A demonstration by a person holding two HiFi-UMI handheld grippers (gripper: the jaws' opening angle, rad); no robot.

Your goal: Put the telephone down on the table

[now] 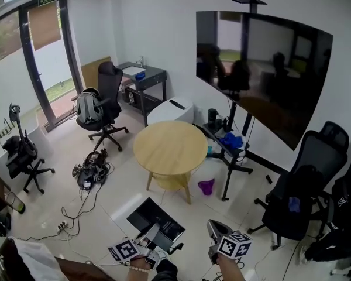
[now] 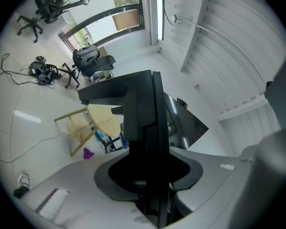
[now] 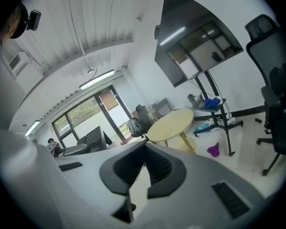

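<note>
Two tools — left hand-held gripper [image 2: 150, 178] clamped on telephone [image 2: 142, 123]; right hand-held gripper [image 3: 143, 150] closed, empty

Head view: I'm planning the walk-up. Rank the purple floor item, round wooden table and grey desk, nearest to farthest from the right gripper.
1. purple item: floor, beside the table.
2. round wooden table: room centre.
3. grey desk: back wall.
</note>
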